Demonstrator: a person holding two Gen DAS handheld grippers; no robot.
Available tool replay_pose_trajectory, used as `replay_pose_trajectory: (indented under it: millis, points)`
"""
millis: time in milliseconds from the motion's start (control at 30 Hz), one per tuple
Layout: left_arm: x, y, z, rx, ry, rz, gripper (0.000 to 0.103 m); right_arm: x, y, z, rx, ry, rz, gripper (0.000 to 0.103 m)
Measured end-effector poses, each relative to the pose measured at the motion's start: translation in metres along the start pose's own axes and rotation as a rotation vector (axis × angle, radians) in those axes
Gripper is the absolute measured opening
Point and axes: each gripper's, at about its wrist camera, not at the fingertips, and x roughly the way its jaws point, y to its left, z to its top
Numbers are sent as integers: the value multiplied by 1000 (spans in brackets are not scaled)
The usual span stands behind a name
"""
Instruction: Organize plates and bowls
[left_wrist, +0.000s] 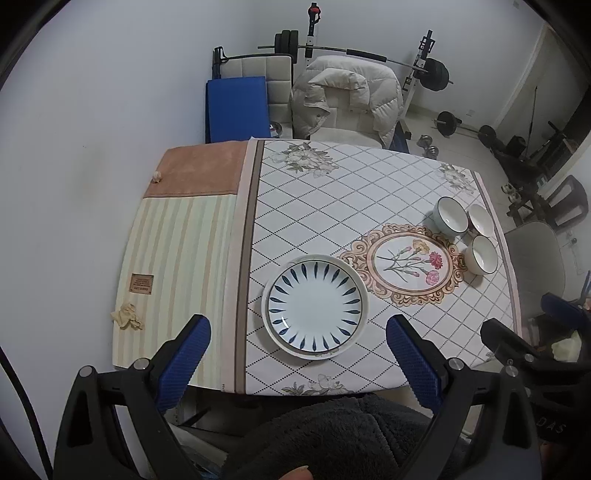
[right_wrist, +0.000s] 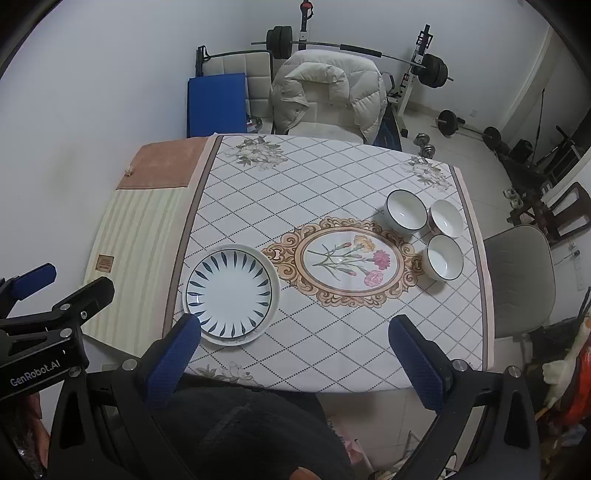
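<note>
Over the near edge of the table (right_wrist: 332, 177), hovered both grippers, well above everything and touching nothing. Left gripper (left_wrist: 298, 334) sat with fingers (left_wrist: 190, 358) spread wide and empty, framing the plate (left_wrist: 314, 305) almost dead centre, probably lined up that way for a grab from the near rim. Right gripper (right_wrist: 295, 336) was also splayed open with nothing between its fingers (right_wrist: 419, 365), pointed more toward the middle of the cloth.

Plate looked like a stack actually: blue leaf-pattern one on top, second rim peeking out underneath. Parked left of the flower medallion (right_wrist: 349, 258), close to the near edge. Bowls (right_wrist: 428, 229) were clustered at the far right corner, three of them, just beside each other, possibly touching, hard to call. All upright, all looked empty.

So, plates already gathered on one side, bowls bunched but not nested. Guessing nesting the bowls was what remained. Slick glazed rims plus open fingers meant a careful pinch on a wall, otherwise an easy slip.

Crumpled tissue (left_wrist: 127, 315) off on the striped mat (left_wrist: 173, 266), well apart from the dishes.
</note>
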Motion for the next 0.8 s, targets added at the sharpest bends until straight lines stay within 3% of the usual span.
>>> replay_pose_trajectory:
  millis: [200, 433, 567, 800]
  points:
    - [10, -8, 5, 14, 14, -15, 97, 10, -19, 3, 97, 6, 88, 103]
    - [27, -35, 29, 63, -44, -29, 97, 36, -64, 0, 222, -35, 32, 103]
    - [47, -67, 51, 87, -86, -30, 97, 53, -117, -1, 303, -86, -31, 103]
    - [116, -168, 92, 158, -41, -70, 97, 106, -238, 3, 423, -17, -53, 103]
